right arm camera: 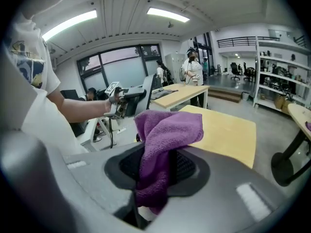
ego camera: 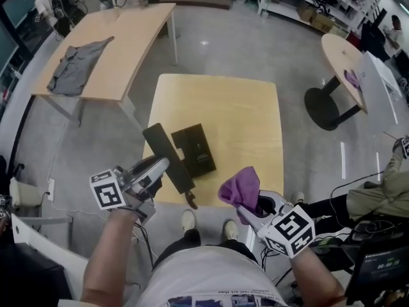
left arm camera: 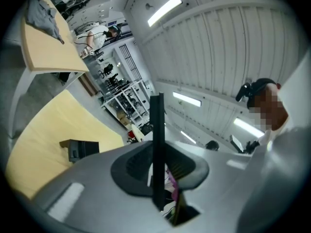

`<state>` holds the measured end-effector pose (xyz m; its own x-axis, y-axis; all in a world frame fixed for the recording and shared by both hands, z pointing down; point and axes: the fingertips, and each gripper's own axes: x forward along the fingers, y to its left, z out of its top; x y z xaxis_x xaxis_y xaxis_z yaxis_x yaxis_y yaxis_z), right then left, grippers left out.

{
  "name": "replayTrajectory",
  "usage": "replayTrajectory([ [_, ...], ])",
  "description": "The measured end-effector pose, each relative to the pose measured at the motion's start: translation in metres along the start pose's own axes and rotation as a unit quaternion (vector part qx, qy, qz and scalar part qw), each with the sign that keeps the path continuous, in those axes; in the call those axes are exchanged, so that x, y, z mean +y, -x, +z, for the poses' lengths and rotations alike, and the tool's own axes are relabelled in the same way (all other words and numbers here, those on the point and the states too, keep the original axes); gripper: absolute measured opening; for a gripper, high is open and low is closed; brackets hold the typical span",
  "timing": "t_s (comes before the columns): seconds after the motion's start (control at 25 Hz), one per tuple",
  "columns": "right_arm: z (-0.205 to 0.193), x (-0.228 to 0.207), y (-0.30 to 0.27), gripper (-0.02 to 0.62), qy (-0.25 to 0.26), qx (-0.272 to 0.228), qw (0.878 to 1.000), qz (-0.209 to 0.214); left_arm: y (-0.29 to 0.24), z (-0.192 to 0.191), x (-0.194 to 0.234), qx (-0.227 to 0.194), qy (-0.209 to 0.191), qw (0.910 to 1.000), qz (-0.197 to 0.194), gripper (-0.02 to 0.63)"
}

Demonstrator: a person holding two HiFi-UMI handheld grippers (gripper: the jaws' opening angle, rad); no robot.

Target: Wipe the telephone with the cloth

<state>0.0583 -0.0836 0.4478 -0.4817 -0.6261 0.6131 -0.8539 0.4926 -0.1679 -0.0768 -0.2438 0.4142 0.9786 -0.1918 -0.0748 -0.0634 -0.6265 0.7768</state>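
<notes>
The black telephone base (ego camera: 197,149) lies on the light wooden table (ego camera: 243,120), near its front left. Its long flat black handset (ego camera: 167,157) is lifted slantwise over the table's front left corner, and my left gripper (ego camera: 161,167) is shut on it. In the left gripper view the handset (left arm camera: 156,144) shows edge-on between the jaws of the left gripper (left arm camera: 156,171), with the base (left arm camera: 77,149) beyond on the left. My right gripper (ego camera: 254,204) hovers off the table's front edge, shut on a bunched purple cloth (ego camera: 241,186). In the right gripper view the cloth (right arm camera: 163,135) fills the right gripper (right arm camera: 156,174).
A second wooden table (ego camera: 128,37) at the upper left carries a grey garment (ego camera: 77,66). A round table (ego camera: 342,53) stands at the right, and a seated person (ego camera: 383,190) is at the right edge. My feet (ego camera: 208,226) show below the table's front edge.
</notes>
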Motion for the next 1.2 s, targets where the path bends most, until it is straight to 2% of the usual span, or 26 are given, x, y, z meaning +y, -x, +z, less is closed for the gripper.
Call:
replayTrajectory([
  [0.24,0.021,-0.010,-0.002,0.115,-0.001,-0.023,0.999,-0.029,-0.004,-0.028,0.044,0.029,0.042,0.9987,0.009,0.084],
  [0.56,0.034,-0.014,-0.001,0.115,-0.007,-0.026,0.998,-0.049,-0.014,-0.061,0.106,0.060,0.068,0.9956,0.026,0.084],
  [0.72,0.029,-0.013,0.001,0.115,-0.011,-0.012,0.998,-0.056,-0.018,-0.080,0.134,0.058,0.117,0.9909,0.032,0.084],
  [0.84,0.029,-0.013,0.001,0.115,-0.018,-0.005,0.998,-0.062,-0.023,-0.088,0.151,0.068,0.108,0.9912,0.034,0.084],
  [0.96,0.029,-0.012,-0.003,0.115,-0.024,-0.001,0.998,-0.059,-0.029,-0.097,0.159,0.074,0.121,0.9890,0.039,0.084],
  [1.2,0.030,-0.012,-0.006,0.115,-0.031,0.013,0.998,-0.058,-0.039,-0.108,0.175,0.082,0.119,0.9890,0.031,0.084],
])
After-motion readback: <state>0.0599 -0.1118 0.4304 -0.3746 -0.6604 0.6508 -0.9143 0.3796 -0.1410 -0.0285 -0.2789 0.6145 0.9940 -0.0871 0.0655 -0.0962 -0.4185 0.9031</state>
